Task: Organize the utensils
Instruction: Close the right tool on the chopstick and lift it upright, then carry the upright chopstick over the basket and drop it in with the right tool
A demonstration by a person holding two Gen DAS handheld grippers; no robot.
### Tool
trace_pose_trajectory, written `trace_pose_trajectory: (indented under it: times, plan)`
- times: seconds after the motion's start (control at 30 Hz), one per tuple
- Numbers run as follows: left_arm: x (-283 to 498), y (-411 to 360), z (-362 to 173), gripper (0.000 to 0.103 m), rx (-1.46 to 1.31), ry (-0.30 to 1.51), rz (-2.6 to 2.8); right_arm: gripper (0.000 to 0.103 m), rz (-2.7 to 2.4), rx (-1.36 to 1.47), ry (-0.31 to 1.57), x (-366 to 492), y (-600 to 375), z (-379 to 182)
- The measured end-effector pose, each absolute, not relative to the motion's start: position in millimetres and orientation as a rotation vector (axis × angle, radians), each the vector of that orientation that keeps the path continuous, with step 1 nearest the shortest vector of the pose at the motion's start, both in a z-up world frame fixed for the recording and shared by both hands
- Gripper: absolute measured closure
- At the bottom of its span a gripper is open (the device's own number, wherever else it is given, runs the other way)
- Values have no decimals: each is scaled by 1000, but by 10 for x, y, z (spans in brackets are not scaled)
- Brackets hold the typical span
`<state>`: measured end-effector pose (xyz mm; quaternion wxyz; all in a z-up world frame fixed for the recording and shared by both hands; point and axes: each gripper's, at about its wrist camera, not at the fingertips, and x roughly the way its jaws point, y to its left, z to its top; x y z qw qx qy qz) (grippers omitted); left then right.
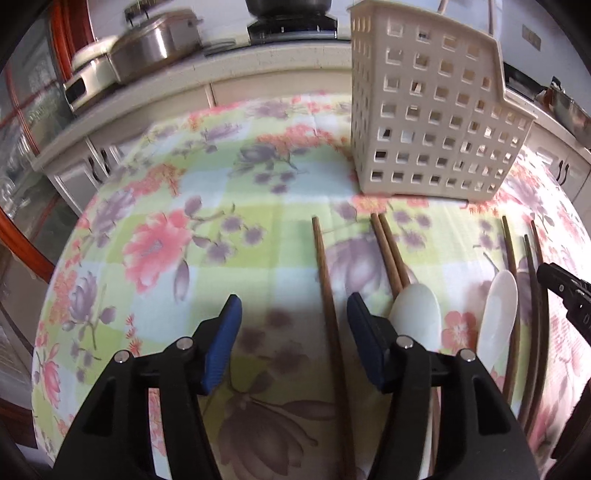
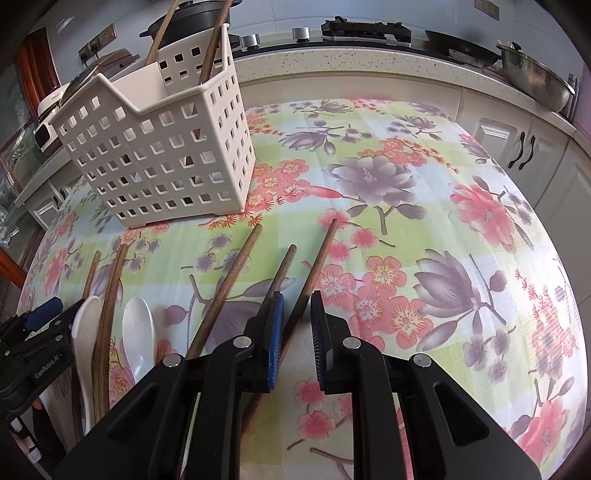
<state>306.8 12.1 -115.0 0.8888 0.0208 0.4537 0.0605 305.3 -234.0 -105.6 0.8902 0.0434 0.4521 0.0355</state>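
Wooden chopsticks [image 1: 325,280]: six lying, two in basket [image 1: 424,110] | spoons [image 1: 496,314]: two | left gripper [image 1: 293,301] wide, right gripper [image 2: 297,297] barely parted, neither gripping

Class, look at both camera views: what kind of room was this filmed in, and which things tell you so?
Most likely a home kitchen. A stove sits on the speckled counter, metal pots stand nearby, and chopsticks and spoons lie on a floral tablecloth.

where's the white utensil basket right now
In the right wrist view the basket stands upright at upper left on the floral tablecloth, beyond the loose chopsticks, with two chopsticks inside.
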Motion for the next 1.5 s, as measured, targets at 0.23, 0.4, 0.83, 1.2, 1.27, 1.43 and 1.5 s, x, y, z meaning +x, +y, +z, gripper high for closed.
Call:
trace_pose_trajectory:
  times: [0.23, 0.4, 0.83, 1.2, 1.27, 1.43, 1.5]
  plan:
    - [3022, 41, -1131, 96, 56, 939, 23, 93, 86, 81, 932, 3055, -2352, -1055]
    - [2989, 132, -1102, 97, -6, 916, -17, 96, 127, 160, 870, 2967, -2454, -914]
    - [2365, 353, -204, 97, -66, 654, -33, 96, 200, 186, 615, 2278, -2502, -106]
    - [1754, 354, 278, 97, -52, 506, -32, 96, 224, 117, 473, 1673, -2429, 338]
    - [1684, 328, 310, 97, -30, 481, -24, 96, 224, 109, 463, 1633, -2425, 365]
    - [1662, 285, 331, 97, -18, 468, -42, 97, 232, 86, 438, 1597, -2377, 428]
    - [1700, 258, 350, 97, -8, 467, -48, 97, 241, 87, 439, 1617, -2359, 436]
